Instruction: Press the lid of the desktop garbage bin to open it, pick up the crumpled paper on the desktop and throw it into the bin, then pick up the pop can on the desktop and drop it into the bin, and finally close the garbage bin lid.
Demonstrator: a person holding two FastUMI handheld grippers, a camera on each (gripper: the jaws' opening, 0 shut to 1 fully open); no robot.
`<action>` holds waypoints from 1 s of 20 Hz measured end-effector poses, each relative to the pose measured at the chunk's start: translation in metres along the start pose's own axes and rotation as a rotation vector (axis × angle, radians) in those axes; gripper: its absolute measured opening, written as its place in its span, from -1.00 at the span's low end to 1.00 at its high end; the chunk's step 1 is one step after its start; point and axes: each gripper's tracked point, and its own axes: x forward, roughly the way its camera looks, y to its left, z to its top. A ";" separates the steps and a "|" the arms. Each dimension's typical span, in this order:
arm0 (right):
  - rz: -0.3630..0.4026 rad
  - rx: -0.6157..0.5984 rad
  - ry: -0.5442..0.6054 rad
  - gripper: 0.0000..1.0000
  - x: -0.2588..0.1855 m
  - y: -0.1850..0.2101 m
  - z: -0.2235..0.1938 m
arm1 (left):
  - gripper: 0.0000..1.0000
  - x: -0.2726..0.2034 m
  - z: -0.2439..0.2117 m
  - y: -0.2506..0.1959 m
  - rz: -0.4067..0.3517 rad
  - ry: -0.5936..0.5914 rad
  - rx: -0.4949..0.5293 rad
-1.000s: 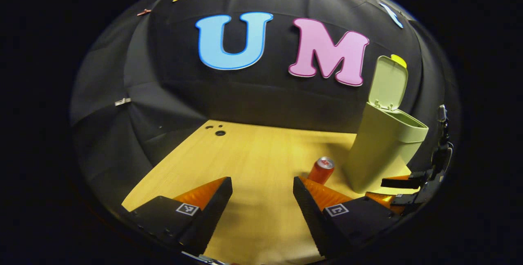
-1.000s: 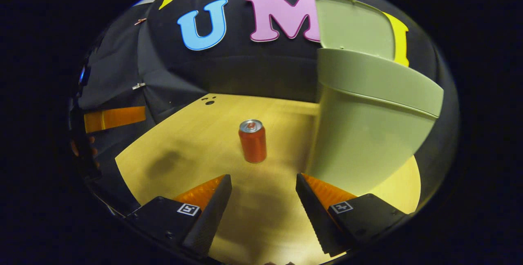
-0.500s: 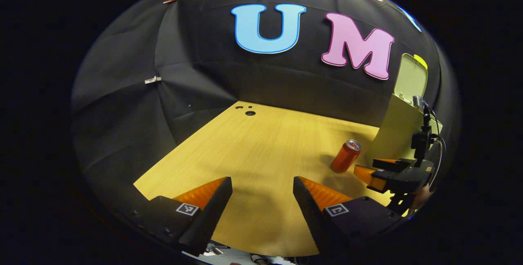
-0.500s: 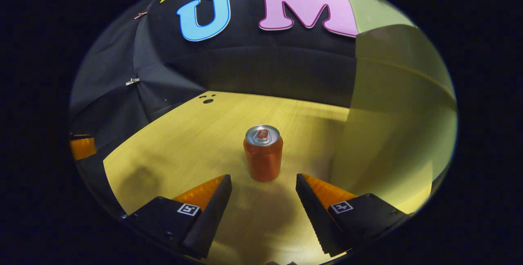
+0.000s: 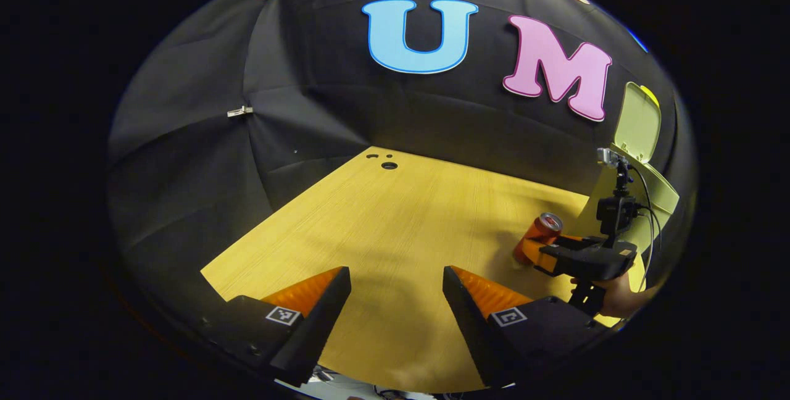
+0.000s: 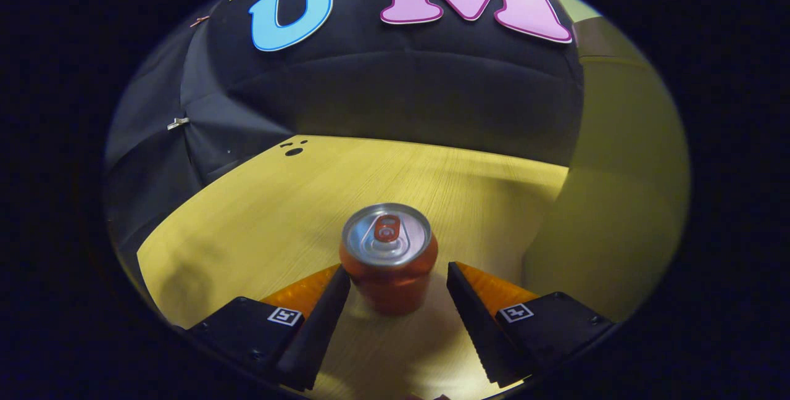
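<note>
Warm light falls from above onto the desk [image 5: 395,221], leaving the cloth wall [image 5: 185,159] dim. Soft shadows lie on the wood around the can [image 6: 387,258] (its top shows glare). Fisheye distortion bends both views at the edges; the bin [image 6: 623,202] appears blurred.

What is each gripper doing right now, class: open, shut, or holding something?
Left gripper: open, holding nothing.
Right gripper: open, fingers either side of the pop can, not yet gripping.

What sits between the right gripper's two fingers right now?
The pop can, upright on the desktop, stands between the open right gripper's fingers in the right gripper view; neither finger presses on it.
</note>
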 end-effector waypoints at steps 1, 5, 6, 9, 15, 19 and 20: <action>-0.002 -0.002 0.001 0.99 0.005 0.000 0.000 | 0.92 0.001 0.000 0.000 0.000 0.003 -0.005; 0.003 0.006 0.002 0.99 0.012 0.005 0.002 | 0.92 0.006 -0.002 0.004 0.005 0.014 -0.006; 0.003 0.000 0.004 0.99 0.015 0.007 0.000 | 0.92 0.008 -0.003 0.005 0.006 0.015 -0.007; 0.007 -0.015 0.009 0.65 0.011 0.010 0.001 | 0.92 0.008 0.001 0.002 -0.005 0.013 -0.015; -0.007 -0.036 -0.043 0.65 -0.015 0.012 0.034 | 0.92 0.003 0.007 0.000 -0.059 -0.005 0.007; -0.026 -0.054 -0.098 0.65 -0.048 0.014 0.071 | 0.93 -0.005 0.005 0.002 -0.099 -0.013 0.029; -0.031 -0.061 -0.114 0.65 -0.058 0.016 0.081 | 0.93 -0.006 0.006 0.005 -0.105 -0.020 0.033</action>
